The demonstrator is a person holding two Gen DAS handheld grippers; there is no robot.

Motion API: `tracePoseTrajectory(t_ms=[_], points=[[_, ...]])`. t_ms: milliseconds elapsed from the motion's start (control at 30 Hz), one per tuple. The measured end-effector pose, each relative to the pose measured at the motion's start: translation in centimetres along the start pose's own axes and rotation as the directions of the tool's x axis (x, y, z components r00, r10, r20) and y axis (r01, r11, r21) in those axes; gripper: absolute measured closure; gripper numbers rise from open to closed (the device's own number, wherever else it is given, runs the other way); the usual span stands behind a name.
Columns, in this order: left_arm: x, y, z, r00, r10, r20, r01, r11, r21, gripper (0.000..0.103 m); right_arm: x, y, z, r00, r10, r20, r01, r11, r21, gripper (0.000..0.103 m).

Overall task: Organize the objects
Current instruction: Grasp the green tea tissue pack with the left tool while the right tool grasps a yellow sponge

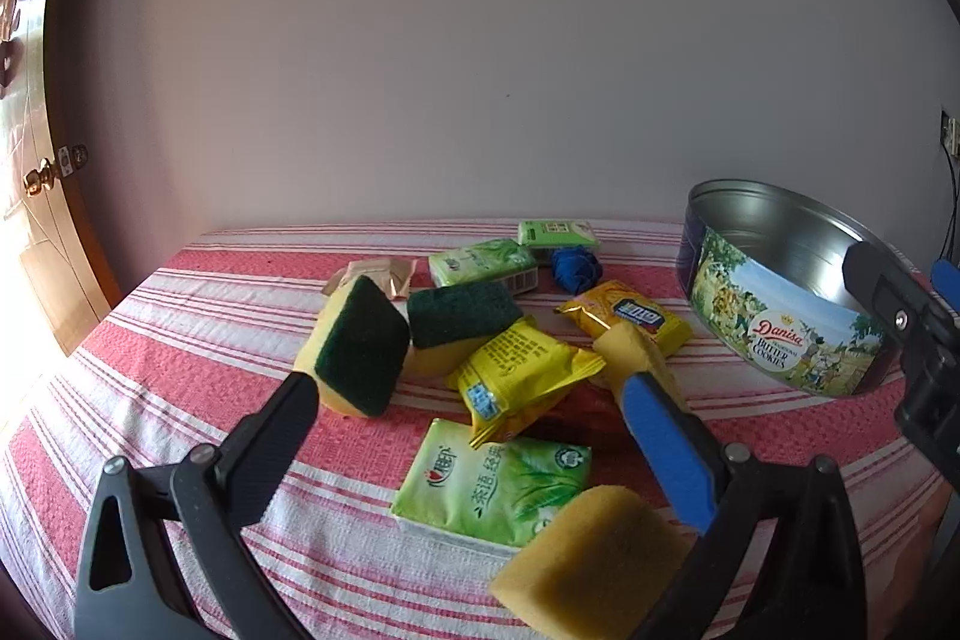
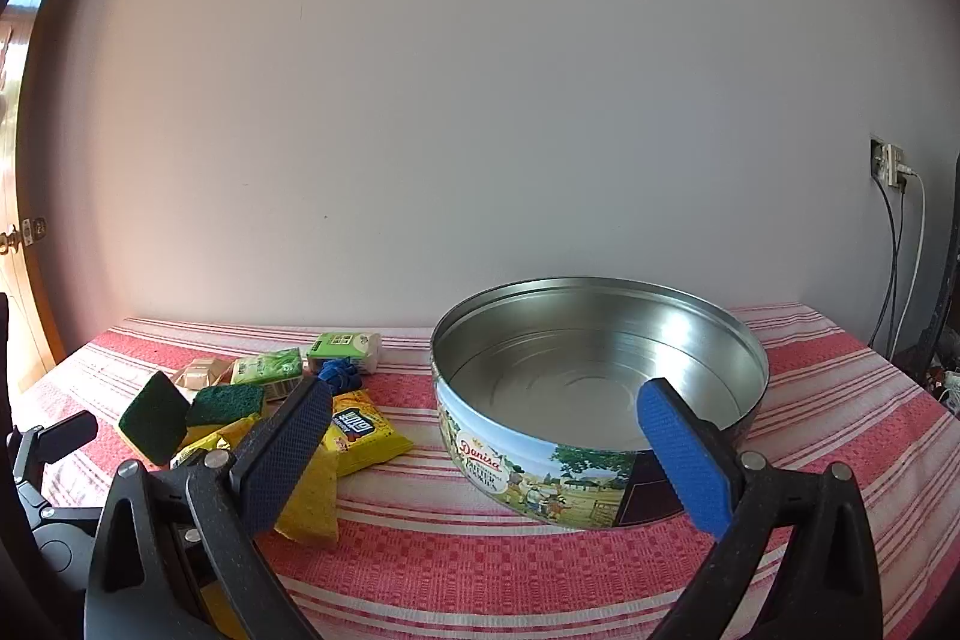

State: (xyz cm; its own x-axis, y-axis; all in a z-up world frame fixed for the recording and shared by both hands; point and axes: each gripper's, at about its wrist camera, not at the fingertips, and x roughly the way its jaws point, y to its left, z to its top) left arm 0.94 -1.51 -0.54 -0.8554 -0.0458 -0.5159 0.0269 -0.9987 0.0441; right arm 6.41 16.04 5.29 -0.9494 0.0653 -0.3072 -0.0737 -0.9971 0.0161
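- Both tools, left tool (image 1: 474, 412) and right tool (image 2: 489, 436), are spread wide and grasp nothing.
- Cookie tin (image 2: 708, 340), centre-right, is empty; sponges (image 1: 360, 346) and packets (image 1: 516, 376) all wait on the desk (image 2: 480, 568).

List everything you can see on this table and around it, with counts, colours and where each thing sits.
cookie tin: one, silver inside, printed side, empty, right on the striped cloth
sponges: four, yellow, two showing green scrub faces, in the pile left of the tin
tissue packs: three, green, one near, two far
snack packets: two, yellow, mid-pile
foil packet: one, gold, far left
blue bundle: one, far side
door: wooden, far left
left gripper: open, over the pile
right gripper: open, facing the tin
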Motion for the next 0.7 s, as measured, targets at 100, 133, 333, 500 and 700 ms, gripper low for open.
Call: tracePoseTrajectory(t_ms=[100, 133, 333, 500, 700], points=[[-0.5, 0.9, -0.3, 1.0, 0.013, -0.002, -0.013, 1.0, 0.002, 0.0, 0.2, 0.5, -0.2, 0.999, 0.027, -0.024, -0.028, 0.999, -0.023, 0.0], [-0.6, 1.2, -0.4, 1.0, 0.011, -0.01, -0.011, 1.0, 0.011, 0.0, 0.2, 0.6, -0.3, 0.999, 0.038, -0.033, -0.039, 0.999, -0.026, 0.0], [-1.1, 4.1, -1.3, 0.998, 0.024, -0.055, -0.022, 0.999, 0.031, 0.0, 1.0, 1.7, -1.6, 0.973, 0.162, -0.165, -0.171, 0.984, -0.042, 0.0], [-1.4, 7.0, -1.7, 0.996, 0.036, -0.088, -0.036, 0.999, -0.002, 0.0, 1.3, 4.4, -3.2, 0.909, 0.292, -0.298, -0.331, 0.94, -0.087, 0.001], [-1.7, 9.3, -1.6, 0.995, 0.04, -0.092, -0.042, 0.999, -0.025, 0.0, 0.9, 9.0, -4.7, 0.845, 0.353, -0.401, -0.463, 0.858, -0.22, 0.001]])
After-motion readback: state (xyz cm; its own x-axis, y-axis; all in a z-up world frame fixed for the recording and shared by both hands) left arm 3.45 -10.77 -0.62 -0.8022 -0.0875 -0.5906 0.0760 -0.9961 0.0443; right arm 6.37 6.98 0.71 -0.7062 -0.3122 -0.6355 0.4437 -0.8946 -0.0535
